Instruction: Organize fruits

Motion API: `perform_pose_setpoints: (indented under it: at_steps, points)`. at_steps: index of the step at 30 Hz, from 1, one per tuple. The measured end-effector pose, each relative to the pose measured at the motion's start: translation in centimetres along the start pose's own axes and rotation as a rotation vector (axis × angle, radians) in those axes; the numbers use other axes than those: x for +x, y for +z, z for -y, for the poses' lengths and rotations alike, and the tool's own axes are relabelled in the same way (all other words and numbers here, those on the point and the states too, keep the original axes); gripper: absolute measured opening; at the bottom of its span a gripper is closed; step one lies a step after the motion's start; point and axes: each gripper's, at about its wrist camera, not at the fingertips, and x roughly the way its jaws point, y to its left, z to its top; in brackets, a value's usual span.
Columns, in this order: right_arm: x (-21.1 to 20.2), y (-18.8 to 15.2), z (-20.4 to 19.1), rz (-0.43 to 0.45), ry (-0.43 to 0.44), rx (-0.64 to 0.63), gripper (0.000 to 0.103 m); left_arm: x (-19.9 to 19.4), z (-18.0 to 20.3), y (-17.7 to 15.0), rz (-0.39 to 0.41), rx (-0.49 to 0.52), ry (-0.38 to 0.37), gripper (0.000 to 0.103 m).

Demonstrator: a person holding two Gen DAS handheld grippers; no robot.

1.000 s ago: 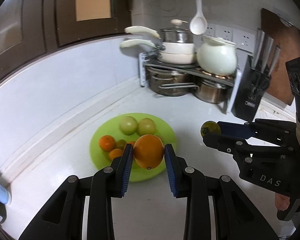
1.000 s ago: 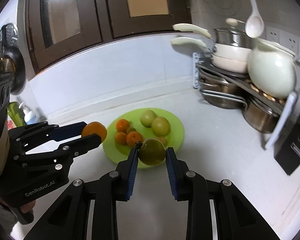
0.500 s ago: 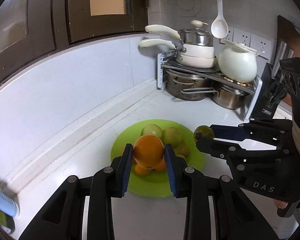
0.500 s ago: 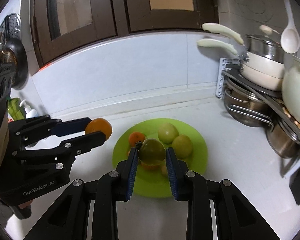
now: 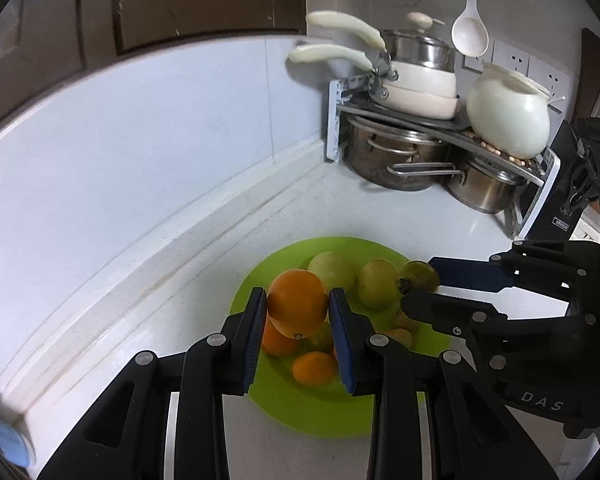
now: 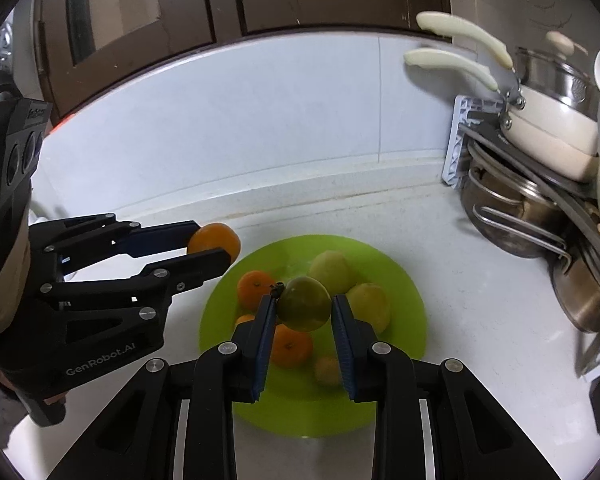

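My left gripper is shut on an orange and hangs over the left part of a lime-green plate. My right gripper is shut on a dark green round fruit above the middle of the same plate. On the plate lie two pale green fruits, several small oranges and some small yellowish fruits. Each gripper shows in the other's view, the right gripper at the right, the left gripper at the left.
The plate sits on a white counter against a pale backsplash. At the back right a rack holds steel pots, a white pan with cream handles and a white ceramic pot. A white ladle hangs above.
Both grippers, each still holding its fruit, have come closer to the plate and a little lower. The plate now lies under both of them. The rack has shifted right in both views.
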Motion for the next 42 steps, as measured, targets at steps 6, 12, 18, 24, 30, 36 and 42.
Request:
perform_pose_setpoints:
  at_steps: [6, 12, 18, 24, 30, 36, 42]
  points:
    - [2.3, -0.1, 0.8, -0.033, 0.005, 0.026, 0.030, 2.4, -0.5, 0.0, -0.037, 0.018, -0.024, 0.032]
    - [4.1, -0.4, 1.3, -0.061, 0.003, 0.039, 0.030, 4.4, -0.7, -0.3, -0.066, 0.029, -0.041, 0.032]
    - [4.9, -0.2, 1.6, -0.070, -0.010, 0.052, 0.030, 4.9, -1.2, -0.4, -0.071, 0.021, -0.036, 0.033]
    - [4.1, -0.4, 1.3, -0.057, -0.036, 0.038, 0.034, 3.2, -1.0, -1.0, -0.074, 0.003, 0.033, 0.034]
    - [1.3, -1.4, 0.8, -0.012, -0.065, 0.054, 0.035, -0.5, 0.2, -2.5, -0.043, -0.029, 0.117, 0.045]
    - [-3.2, -3.4, -0.5, 0.046, -0.091, 0.074, 0.047, -5.7, 1.4, -4.1, 0.039, -0.065, 0.191, 0.070]
    - [-7.8, -5.8, -2.0, 0.109, -0.149, 0.091, 0.061, -10.6, 2.1, -6.3, 0.103, -0.092, 0.209, 0.087]
